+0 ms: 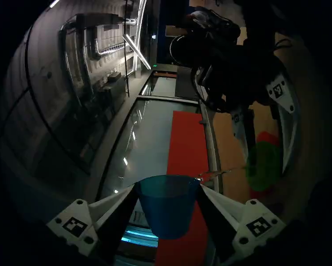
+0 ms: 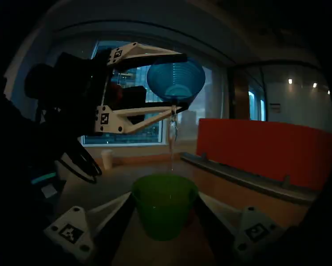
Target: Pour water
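Blue cup (image 2: 176, 82): translucent, raised and tipped at 12 o'clock in the right gripper view. Water stream (image 2: 171, 142): a thin thread leaving the blue cup's lower edge and falling toward 6 o'clock. Green cup (image 2: 164, 206): translucent, upright at 6 o'clock, its open mouth directly beneath the stream and receiving it.

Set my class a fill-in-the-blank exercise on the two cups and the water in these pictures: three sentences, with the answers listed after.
1. The pouring cup in the left tool is ____ in colour.
2. The receiving cup in the right tool, catching a thin stream of water, is ____ in colour.
3. The long panel behind the receiving cup is ____ in colour.

Missing words: blue, green, red.
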Demonstrator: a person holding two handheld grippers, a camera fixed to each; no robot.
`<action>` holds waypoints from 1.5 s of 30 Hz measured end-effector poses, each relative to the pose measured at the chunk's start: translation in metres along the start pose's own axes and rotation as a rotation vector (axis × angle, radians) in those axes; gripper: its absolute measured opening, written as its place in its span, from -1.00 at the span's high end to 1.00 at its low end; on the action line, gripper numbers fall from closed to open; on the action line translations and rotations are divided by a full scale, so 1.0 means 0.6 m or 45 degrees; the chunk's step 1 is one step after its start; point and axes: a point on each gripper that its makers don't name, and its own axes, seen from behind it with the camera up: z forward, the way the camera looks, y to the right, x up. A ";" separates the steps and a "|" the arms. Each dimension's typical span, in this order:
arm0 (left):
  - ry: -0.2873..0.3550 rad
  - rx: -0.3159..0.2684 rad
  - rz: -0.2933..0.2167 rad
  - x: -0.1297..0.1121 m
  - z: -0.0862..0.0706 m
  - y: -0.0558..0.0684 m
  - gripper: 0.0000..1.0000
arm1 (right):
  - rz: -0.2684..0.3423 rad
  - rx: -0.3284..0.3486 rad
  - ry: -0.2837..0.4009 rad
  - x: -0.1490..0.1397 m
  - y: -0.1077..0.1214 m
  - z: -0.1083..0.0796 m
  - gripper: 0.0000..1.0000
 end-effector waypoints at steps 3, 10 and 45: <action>0.000 -0.001 0.021 0.001 0.000 0.000 -0.78 | 0.001 0.001 0.001 0.000 0.000 0.000 -0.80; 0.003 0.001 0.061 0.004 -0.004 -0.003 -0.78 | -0.001 0.000 0.001 0.002 0.001 0.001 -0.80; 0.024 0.049 0.345 0.031 -0.010 -0.027 -0.78 | -0.005 -0.004 0.015 0.005 0.006 0.004 -0.80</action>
